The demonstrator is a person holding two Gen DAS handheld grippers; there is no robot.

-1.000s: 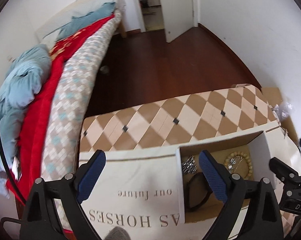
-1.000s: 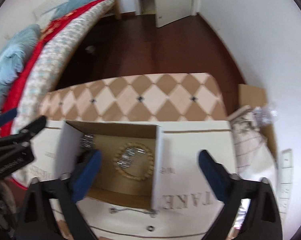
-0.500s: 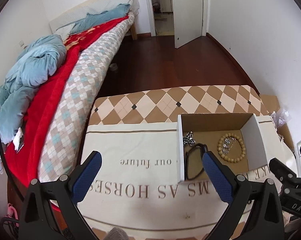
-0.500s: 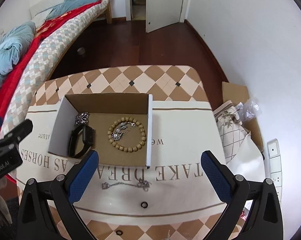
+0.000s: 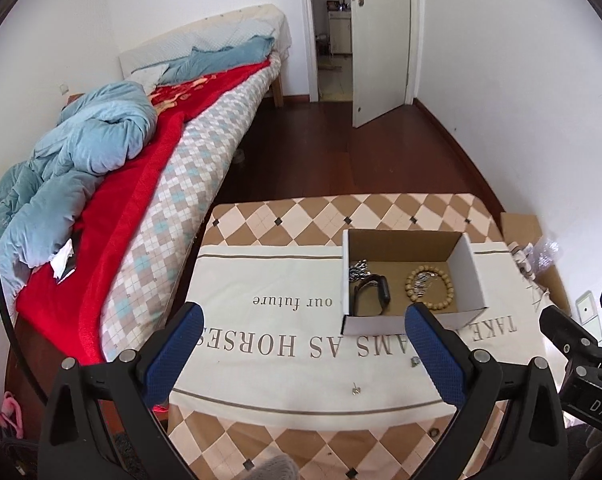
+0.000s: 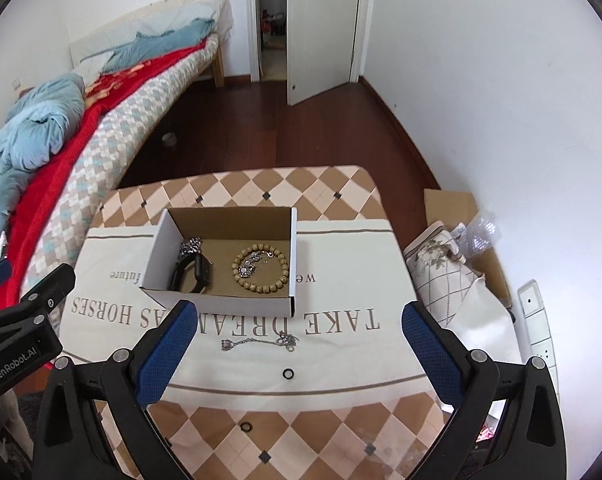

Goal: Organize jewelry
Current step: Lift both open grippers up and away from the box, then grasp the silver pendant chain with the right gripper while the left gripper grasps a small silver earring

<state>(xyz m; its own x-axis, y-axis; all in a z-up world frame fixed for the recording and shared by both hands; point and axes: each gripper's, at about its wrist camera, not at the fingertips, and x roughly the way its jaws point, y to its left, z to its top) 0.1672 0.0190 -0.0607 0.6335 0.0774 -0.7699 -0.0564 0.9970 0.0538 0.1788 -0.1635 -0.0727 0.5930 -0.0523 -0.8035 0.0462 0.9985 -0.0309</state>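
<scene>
The cardboard box point(image 6: 221, 264) was seen standing on the printed cloth point(image 6: 341, 280) of the checked table point(image 6: 261, 184), and inside it were held a wooden bead bracelet point(image 6: 261, 268), a black band point(image 6: 193, 274) and a small silver piece point(image 6: 191, 246). Outside it, on the cloth just in front of the box's near wall, a silver chain point(image 6: 259, 342) was laid with its long axis running left to right, across the line of the tongs rather than along it. The chain was found ahead of and between the fingers of the right gripper point(image 6: 297, 356), whose jaws were spread wide and held nothing; a small dark ring point(image 6: 288, 374) was placed nearer still, and another ring point(image 6: 245, 427) on the bare table. The left gripper point(image 5: 301, 344) was likewise spread wide and empty, and was set off to the left over the cloth, with only a tiny stud point(image 5: 356, 390) and a small metal bit point(image 5: 415, 361) before it. The right gripper was judged the nearer one to the chain, and a downward reach with the fingers closing across its middle was judged to be called for. Compared with a second earlier, both grippers had been drawn back and raised, so that the box, then close under the fingers, was seen farther off and the loose pieces were brought into view.
</scene>
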